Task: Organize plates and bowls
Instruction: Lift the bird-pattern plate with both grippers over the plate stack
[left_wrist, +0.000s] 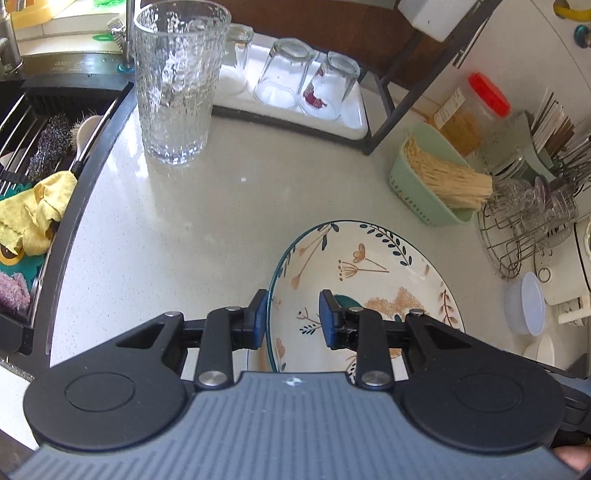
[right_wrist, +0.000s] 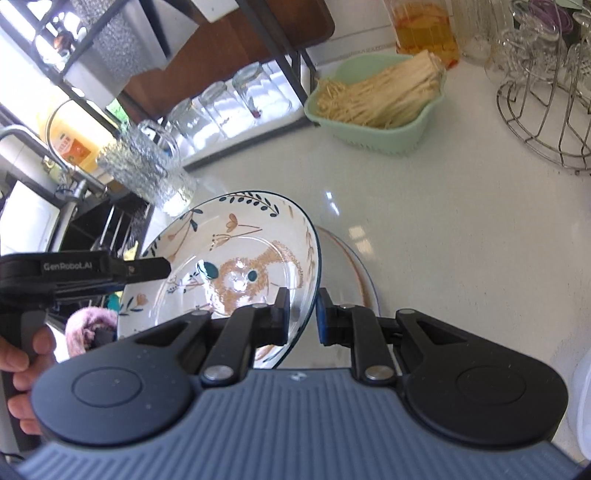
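Observation:
A white floral bowl (left_wrist: 365, 269) with a dark teal rim is held tilted above the pale counter (left_wrist: 192, 221). My left gripper (left_wrist: 291, 317) straddles its left rim, jaws apart with a gap. In the right wrist view the same bowl (right_wrist: 236, 254) shows its hedgehog print. My right gripper (right_wrist: 303, 314) has its jaws close on the bowl's right rim. The left gripper (right_wrist: 110, 273) reaches the bowl's far left edge. A flat plate (right_wrist: 354, 273) with an orange rim line lies on the counter under the bowl.
A tall textured glass (left_wrist: 177, 81) stands near the sink (left_wrist: 44, 140). Upturned glasses (left_wrist: 306, 81) sit on a white tray. A green basket of noodles (left_wrist: 432, 181), a wire rack (left_wrist: 524, 229) and a lidded tub (left_wrist: 524, 302) are to the right.

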